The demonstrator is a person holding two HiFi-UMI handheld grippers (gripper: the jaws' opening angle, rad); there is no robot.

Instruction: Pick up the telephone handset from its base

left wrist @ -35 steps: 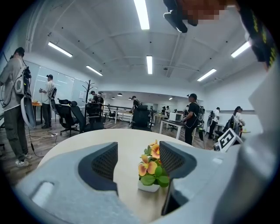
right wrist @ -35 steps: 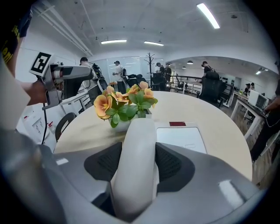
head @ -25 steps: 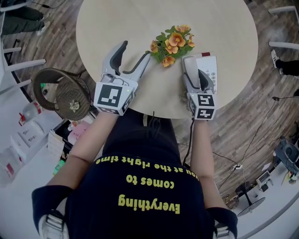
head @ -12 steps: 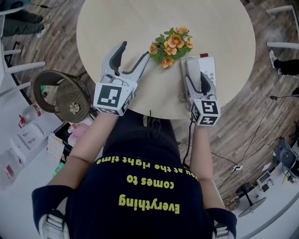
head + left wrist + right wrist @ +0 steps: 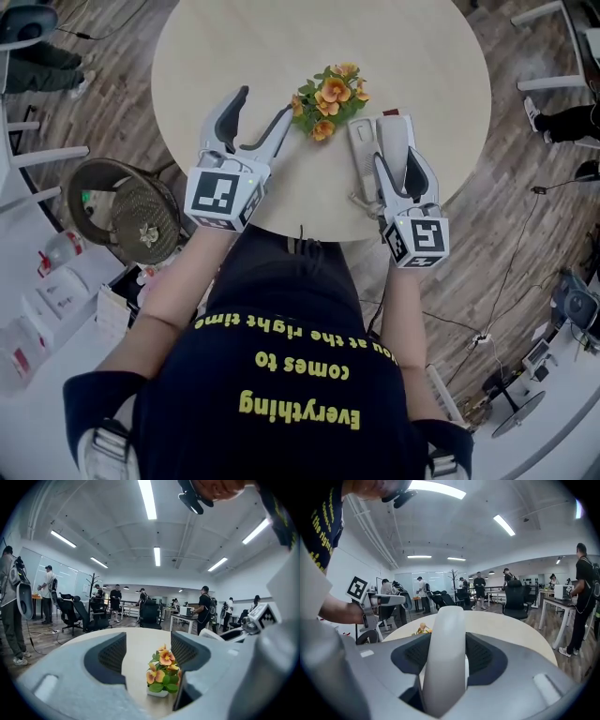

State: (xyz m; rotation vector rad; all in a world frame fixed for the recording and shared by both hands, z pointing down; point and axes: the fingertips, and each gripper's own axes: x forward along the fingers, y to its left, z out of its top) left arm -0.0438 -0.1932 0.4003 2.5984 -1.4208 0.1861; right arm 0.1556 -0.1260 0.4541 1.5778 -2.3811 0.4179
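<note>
The white telephone handset [image 5: 394, 139] sits between the jaws of my right gripper [image 5: 396, 155], lifted above its white base [image 5: 360, 155] at the near right of the round table [image 5: 281, 37]. In the right gripper view the handset [image 5: 446, 658] stands up between both dark pads, which press on it; the right gripper [image 5: 449, 651] is shut on it. My left gripper [image 5: 264, 105] hovers open over the table's near left, nothing between its fingers. In the left gripper view, the left gripper [image 5: 143, 651] frames only the flower pot.
A small pot of orange flowers [image 5: 325, 94] stands between the two grippers, just left of the base, and shows as the flower pot [image 5: 161, 670] ahead of the left jaws. A wicker basket [image 5: 131, 197] sits on the floor at the left. Office chairs and people stand beyond the table.
My right gripper has risen and tilted up with the handset, taking it off the base. The left gripper has lifted slightly.
</note>
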